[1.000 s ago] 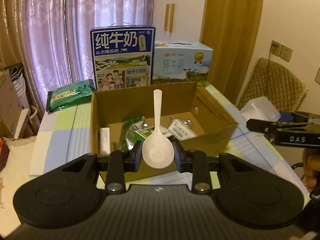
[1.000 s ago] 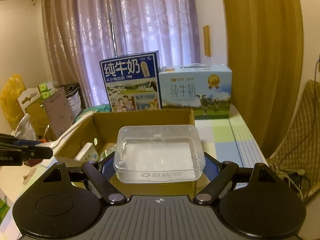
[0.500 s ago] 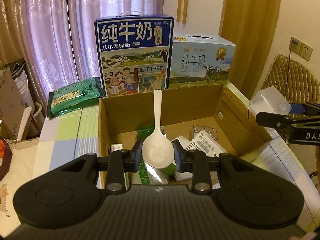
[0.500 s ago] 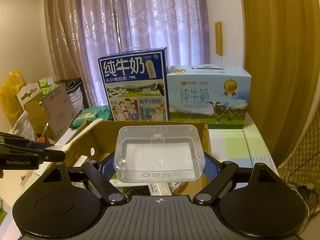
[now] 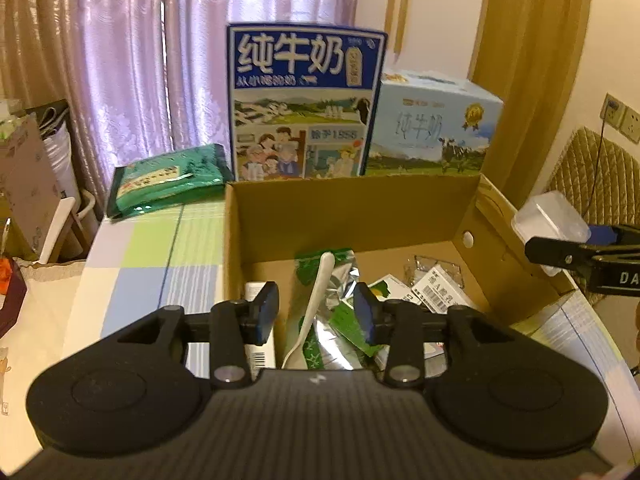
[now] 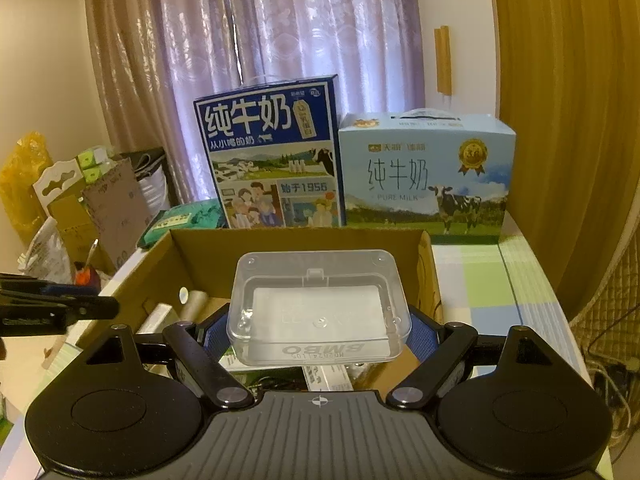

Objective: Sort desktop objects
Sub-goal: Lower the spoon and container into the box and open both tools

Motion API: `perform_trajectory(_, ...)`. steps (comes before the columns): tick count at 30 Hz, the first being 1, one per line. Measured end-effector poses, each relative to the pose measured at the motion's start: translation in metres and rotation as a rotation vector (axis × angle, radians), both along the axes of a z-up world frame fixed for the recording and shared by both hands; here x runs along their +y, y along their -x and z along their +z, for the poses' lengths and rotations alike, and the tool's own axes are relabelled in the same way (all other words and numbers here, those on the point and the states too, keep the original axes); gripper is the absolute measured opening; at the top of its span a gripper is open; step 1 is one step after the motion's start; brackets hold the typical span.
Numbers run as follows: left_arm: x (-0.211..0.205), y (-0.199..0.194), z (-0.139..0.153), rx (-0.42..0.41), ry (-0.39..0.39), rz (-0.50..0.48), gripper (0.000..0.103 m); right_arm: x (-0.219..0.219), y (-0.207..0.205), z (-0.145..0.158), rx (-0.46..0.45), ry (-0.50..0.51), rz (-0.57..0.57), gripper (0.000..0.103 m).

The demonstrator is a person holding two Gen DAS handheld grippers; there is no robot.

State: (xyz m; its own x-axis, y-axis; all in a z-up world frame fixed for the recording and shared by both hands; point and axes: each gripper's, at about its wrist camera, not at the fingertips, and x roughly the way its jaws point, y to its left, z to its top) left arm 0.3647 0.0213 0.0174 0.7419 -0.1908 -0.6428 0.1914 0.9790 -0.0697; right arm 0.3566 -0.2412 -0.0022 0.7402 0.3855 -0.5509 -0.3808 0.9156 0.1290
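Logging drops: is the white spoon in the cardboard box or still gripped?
In the box: spoon lies on packets, left gripper open around it.

A lived-in home room is showing here: lilac lace curtains [image 6: 280, 80] are hanging behind milk gift cartons [image 6: 272, 164] standing on a checked tablecloth [image 5: 152, 256], with a quilted chair [image 5: 592, 184] sitting alongside.

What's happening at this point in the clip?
A person is sorting items into a cardboard box using two handheld tools. The left tool is open above the box, and the white spoon lies below it on the packets inside. The right tool is shut on a clear plastic case, held over the box and not yet dropped in.
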Motion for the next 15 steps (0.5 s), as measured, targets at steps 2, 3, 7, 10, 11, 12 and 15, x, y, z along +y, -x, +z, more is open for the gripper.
perform_trajectory(2,0.002,0.004,0.003,-0.005,0.002,0.003,0.035,0.001,0.0,0.0,0.001,0.002,0.0,0.083)
perform_trajectory(3,0.002,0.006,0.004,-0.009,0.004,0.003,0.035,0.001,0.0,0.0,0.003,0.002,0.0,0.083)
perform_trajectory(7,0.001,0.011,0.009,-0.024,0.009,-0.003,0.039,0.006,-0.003,0.002,0.005,-0.002,0.003,0.083)
perform_trajectory(10,0.001,0.014,0.012,-0.036,0.01,-0.001,0.044,0.011,-0.006,0.002,0.013,-0.013,0.004,0.083)
perform_trajectory(11,0.002,0.015,0.012,-0.037,0.011,-0.001,0.044,0.013,-0.008,0.002,0.017,-0.017,0.001,0.083)
perform_trajectory(12,0.002,0.015,0.012,-0.038,0.012,-0.001,0.044,0.015,-0.01,0.002,0.021,-0.022,-0.003,0.083)
perform_trajectory(15,0.004,0.017,0.012,-0.04,0.013,0.005,0.049,0.02,-0.017,0.002,0.026,-0.06,0.011,0.087)
